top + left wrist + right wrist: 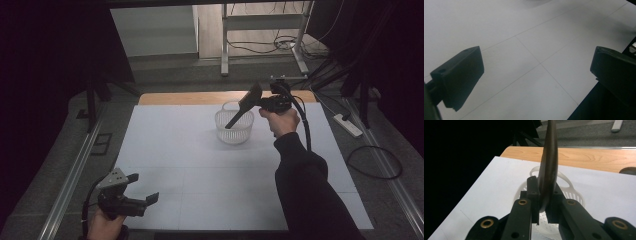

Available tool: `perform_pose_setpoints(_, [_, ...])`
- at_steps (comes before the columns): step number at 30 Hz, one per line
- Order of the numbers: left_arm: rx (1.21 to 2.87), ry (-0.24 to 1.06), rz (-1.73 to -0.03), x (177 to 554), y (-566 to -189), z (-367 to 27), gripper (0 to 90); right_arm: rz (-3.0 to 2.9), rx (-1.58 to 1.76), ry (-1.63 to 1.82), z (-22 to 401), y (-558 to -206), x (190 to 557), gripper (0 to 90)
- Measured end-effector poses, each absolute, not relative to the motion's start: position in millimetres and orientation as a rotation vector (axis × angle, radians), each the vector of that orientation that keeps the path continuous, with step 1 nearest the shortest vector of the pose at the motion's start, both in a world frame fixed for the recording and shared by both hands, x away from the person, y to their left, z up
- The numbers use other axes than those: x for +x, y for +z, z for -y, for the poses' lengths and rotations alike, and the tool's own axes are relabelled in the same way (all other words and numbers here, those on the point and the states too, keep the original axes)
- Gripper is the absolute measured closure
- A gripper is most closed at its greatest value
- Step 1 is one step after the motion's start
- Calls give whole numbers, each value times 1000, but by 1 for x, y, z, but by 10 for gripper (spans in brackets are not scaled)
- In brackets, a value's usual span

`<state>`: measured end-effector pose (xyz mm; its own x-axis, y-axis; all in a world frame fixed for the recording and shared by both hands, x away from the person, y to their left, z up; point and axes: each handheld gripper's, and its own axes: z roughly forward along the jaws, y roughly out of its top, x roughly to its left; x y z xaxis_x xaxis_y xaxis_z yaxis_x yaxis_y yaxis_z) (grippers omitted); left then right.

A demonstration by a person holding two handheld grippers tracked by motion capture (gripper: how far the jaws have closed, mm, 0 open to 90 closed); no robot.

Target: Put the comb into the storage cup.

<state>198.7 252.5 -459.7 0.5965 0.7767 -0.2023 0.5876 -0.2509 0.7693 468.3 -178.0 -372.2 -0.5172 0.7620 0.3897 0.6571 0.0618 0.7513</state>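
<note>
A white slotted basket [234, 131] stands on the white table sheet [170, 145], toward the back centre. My right gripper [260, 103] hangs just right of and above it, shut on a dark flat utensil [248, 97]. The utensil's wide end points up and its thin end slants down into the basket. In the right gripper view the utensil [548, 167] is seen edge-on between the jaws of the right gripper [544, 195], with the basket [572, 193] below. My left gripper [143, 187] is open at the table's front left corner. In its own view the left gripper [536, 72] has nothing between its jaws.
A strip of bare wooden tabletop [200, 97] runs along the back edge of the sheet. A power strip [348, 125] and loose cables [375, 162] lie on the floor to the right. Metal frame legs [224, 45] stand behind the table. A rail [70, 180] flanks the left side.
</note>
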Motion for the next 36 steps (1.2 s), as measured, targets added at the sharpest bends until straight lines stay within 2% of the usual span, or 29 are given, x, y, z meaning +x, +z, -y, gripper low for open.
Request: perform_pose_setpoints(36, [1947, 265, -1096, 199, -460, -253, 0, -2243, 1559, 1456, 169, -406, 476, 832])
